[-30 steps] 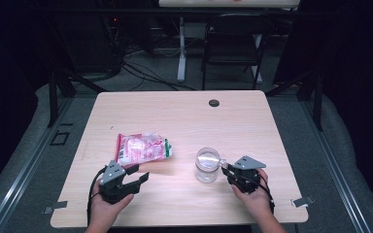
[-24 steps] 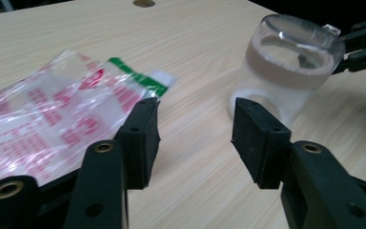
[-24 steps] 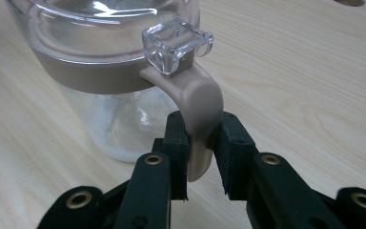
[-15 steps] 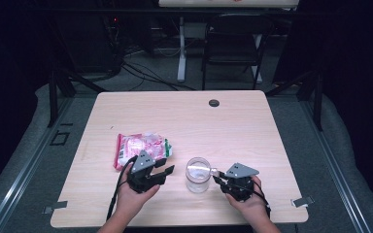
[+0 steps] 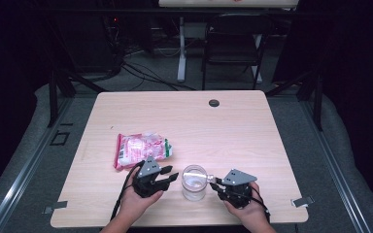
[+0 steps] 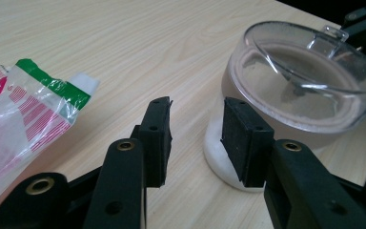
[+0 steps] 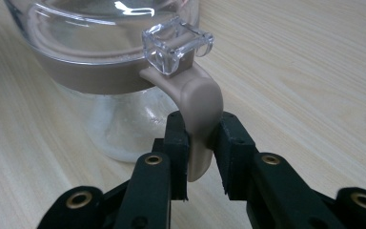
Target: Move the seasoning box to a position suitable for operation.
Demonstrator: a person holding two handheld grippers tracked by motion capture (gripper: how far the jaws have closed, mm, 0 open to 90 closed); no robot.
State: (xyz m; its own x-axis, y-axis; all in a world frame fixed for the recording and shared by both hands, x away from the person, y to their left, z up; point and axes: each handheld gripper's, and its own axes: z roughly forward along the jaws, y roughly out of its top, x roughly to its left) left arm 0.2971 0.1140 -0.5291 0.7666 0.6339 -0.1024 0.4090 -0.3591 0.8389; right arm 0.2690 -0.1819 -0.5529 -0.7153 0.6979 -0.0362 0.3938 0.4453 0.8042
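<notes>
Two grippers at clear jar (image 5: 194,182) on tabletop (image 5: 233,131). Right gripper (image 7: 204,143) jaws clamp jar's beige handle (image 7: 199,114). Left gripper (image 6: 196,131) jaws just been closing, nothing between, beside jar base.

The table (image 5: 184,126) is viewed from above and in front, at a distance. The jar (image 6: 295,90) is seen closely along the left gripper (image 6: 195,133), and its handle (image 7: 200,119) closely along the right gripper (image 7: 202,148); the jar is shared by all views.

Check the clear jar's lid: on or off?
On. The clear lid sits seated over the tan rim of the jar, its clasp tab above the tan handle, which the right gripper clamps.
</notes>
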